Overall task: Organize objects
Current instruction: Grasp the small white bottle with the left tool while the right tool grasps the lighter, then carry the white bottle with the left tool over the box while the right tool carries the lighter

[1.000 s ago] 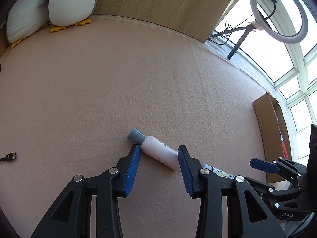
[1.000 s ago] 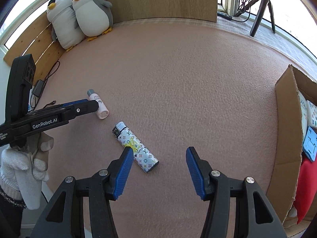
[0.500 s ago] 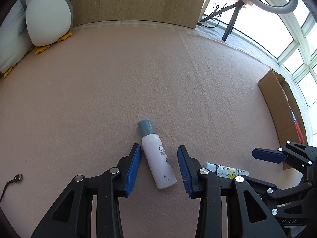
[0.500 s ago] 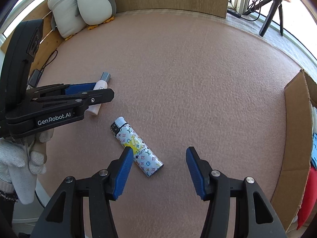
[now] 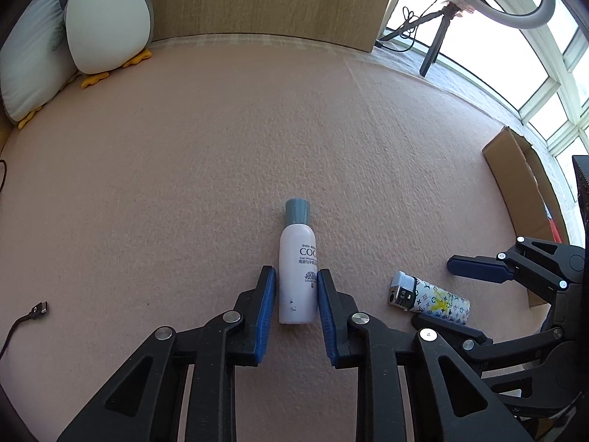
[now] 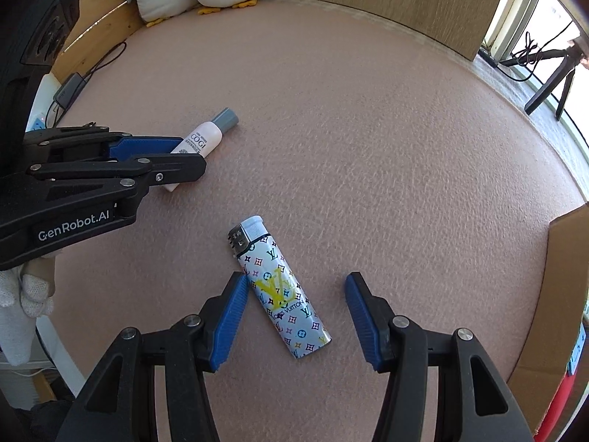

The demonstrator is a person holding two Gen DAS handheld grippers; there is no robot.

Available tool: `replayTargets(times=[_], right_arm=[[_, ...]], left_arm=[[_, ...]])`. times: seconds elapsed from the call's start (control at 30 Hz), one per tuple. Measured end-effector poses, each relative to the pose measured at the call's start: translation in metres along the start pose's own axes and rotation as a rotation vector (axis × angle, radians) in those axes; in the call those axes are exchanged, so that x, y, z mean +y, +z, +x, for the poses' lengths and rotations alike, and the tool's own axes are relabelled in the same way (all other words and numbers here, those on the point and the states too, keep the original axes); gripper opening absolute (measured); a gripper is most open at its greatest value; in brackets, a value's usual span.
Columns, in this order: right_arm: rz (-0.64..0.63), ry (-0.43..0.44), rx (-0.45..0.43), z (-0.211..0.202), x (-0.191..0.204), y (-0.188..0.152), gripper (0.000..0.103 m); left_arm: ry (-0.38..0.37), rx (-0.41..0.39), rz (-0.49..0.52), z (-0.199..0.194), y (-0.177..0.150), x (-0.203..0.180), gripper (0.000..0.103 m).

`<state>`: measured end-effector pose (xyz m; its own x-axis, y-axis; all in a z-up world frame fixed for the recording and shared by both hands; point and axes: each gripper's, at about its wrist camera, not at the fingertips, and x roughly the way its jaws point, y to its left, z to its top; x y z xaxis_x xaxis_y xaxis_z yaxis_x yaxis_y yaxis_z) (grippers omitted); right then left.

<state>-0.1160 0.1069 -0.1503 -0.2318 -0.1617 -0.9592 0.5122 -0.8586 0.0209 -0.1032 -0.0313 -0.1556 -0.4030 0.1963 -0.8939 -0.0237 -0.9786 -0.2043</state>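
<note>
Bottle (image 5: pixel 297 276) between left hand-held gripper (image 5: pixel 296 305) pads

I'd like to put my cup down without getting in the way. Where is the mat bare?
The widest bare patch runs from the bottle back to the penguins and wood panel. Also bare: between the lighter and the box. It's crowded near both claws, around bottle and lighter.
</note>
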Motion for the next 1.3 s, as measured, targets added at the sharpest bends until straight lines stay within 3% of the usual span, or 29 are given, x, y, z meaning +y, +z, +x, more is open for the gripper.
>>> replayTargets(times=[0.2,0.33,0.5,0.53,0.6,0.93,1.3], right_arm=[[0.001,-0.015,-0.004,0.001,0.001,0.001,0.050],[0.031,-0.023,-0.017,-0.001,-0.005,0.001,0.037],[0.082,-0.034,-0.034,-0.002,-0.011,0.002,0.021],[0.096,-0.028,-0.038,-0.002,-0.014,0.001,0.021],[0.123,-0.023,-0.048,-0.002,-0.019,0.000,0.021],[0.255,0.007,-0.101,-0.021,-0.045,-0.020,0.021],[0.366,0.001,-0.212,-0.078,-0.085,-0.052,0.021]], left_arm=[[-0.009,0.011,0.009,0.001,0.000,-0.003,0.026],[-0.013,0.016,0.014,0.003,0.007,-0.006,0.040],[0.008,0.005,0.017,0.007,0.012,-0.009,0.035],[0.016,0.004,0.018,0.008,0.012,-0.010,0.027],[0.030,0.000,0.021,0.008,0.012,-0.010,0.021],[-0.031,0.003,0.018,-0.003,-0.007,-0.028,0.021],[-0.139,-0.058,0.088,-0.032,0.001,-0.099,0.021]])
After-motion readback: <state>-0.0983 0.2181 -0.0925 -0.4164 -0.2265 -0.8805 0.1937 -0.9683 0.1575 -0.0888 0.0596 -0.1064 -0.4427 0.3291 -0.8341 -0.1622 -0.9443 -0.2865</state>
